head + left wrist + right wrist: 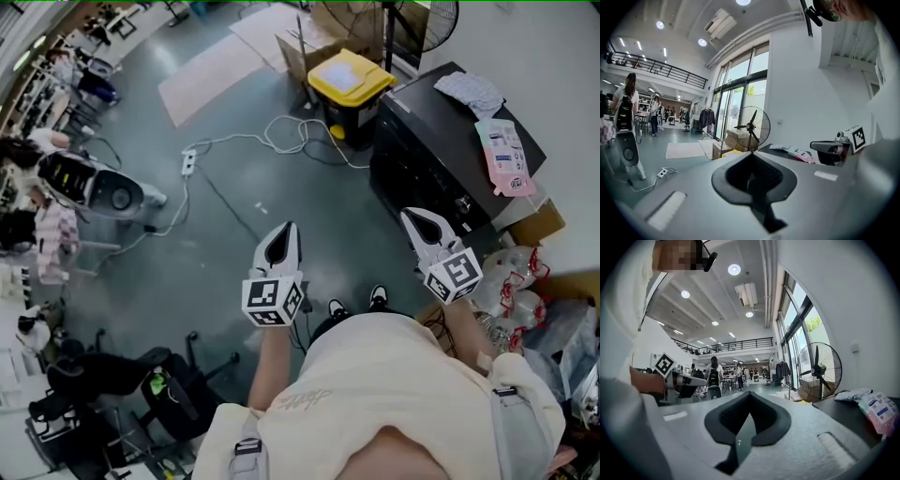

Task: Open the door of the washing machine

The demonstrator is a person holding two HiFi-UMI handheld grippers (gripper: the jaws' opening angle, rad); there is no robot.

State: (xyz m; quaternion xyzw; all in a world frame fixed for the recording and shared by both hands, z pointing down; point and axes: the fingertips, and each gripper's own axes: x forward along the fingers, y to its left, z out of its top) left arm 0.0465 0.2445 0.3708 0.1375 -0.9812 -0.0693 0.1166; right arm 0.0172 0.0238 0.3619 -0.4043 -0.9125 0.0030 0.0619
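The black washing machine (427, 155) stands against the right wall, its front facing the open floor; I cannot make out its door. A grey cloth (472, 92) and a pink packet (507, 157) lie on its top. My left gripper (288, 229) hangs shut over the floor, well left of the machine, with nothing in it. My right gripper (411, 217) is also shut and empty, just in front of the machine's lower front corner, apart from it. In the left gripper view the left gripper (751, 154) points toward a fan. The right gripper (749, 393) points level into the hall.
A yellow-lidded bin (351, 77) and cardboard boxes (300, 52) stand beyond the machine. A standing fan (751, 127) is behind them. White cables and a power strip (188, 162) lie on the floor. Bags and bottles (525, 291) are piled at the right. People stand in the distance.
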